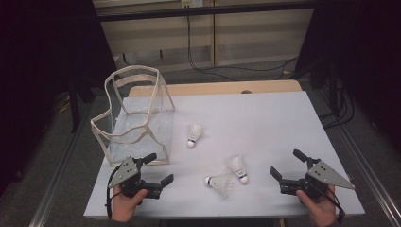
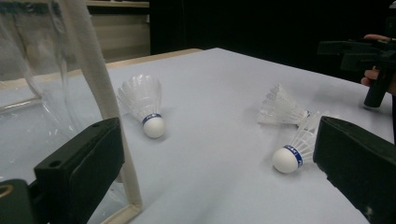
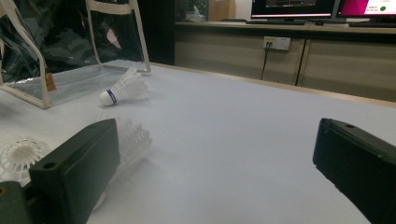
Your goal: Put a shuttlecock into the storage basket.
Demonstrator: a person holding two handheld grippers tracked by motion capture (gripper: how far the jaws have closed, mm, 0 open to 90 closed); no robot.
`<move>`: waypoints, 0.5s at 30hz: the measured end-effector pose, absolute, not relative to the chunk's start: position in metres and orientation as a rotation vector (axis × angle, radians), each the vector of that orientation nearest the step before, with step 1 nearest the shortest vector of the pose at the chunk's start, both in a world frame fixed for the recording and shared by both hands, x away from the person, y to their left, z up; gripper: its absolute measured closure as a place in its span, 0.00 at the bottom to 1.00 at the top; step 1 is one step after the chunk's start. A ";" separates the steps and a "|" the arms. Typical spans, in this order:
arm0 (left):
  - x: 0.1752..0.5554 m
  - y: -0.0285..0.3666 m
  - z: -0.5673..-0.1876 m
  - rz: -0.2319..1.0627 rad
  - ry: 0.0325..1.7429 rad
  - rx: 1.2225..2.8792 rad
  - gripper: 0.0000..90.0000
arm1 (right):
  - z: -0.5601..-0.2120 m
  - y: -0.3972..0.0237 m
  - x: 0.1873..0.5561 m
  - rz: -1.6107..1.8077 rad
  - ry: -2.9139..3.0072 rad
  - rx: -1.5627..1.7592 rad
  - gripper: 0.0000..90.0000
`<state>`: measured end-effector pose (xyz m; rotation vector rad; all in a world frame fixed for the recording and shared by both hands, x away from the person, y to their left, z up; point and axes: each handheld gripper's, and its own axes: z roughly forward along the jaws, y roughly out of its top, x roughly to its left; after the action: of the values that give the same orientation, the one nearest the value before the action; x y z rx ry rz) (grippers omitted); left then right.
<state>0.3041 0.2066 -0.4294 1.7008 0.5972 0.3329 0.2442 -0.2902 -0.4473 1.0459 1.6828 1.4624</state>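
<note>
Left tongs (image 1: 159, 169): jaws wide, holding nothing; low over the near left of the surface (image 1: 265, 118), just beside the bag's near corner.
Right tongs (image 1: 287, 163): jaws wide, holding nothing; near right of the surface.
Clear bag (image 1: 137, 113): upright, cream-trimmed, at the left of the surface.
Far shuttlecock (image 1: 194, 135): lying just right of the bag.
Near shuttlecocks (image 1: 218, 183) and (image 1: 239, 168): lying close together between the two tongs.
</note>
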 end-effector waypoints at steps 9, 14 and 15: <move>0.305 0.200 -0.429 0.301 0.586 1.715 0.02 | -0.448 -0.290 0.245 1.459 1.688 1.044 0.01; 0.305 0.198 -0.428 0.291 0.570 1.725 0.02 | -0.448 -0.289 0.244 1.464 1.692 1.044 0.01; 0.305 0.196 -0.427 0.286 0.571 1.727 0.02 | -0.448 -0.289 0.244 1.463 1.695 1.041 0.01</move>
<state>0.3046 0.1965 -0.4274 1.7267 0.5706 0.2861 0.2438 -0.2889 -0.4479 1.0412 1.6945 1.4626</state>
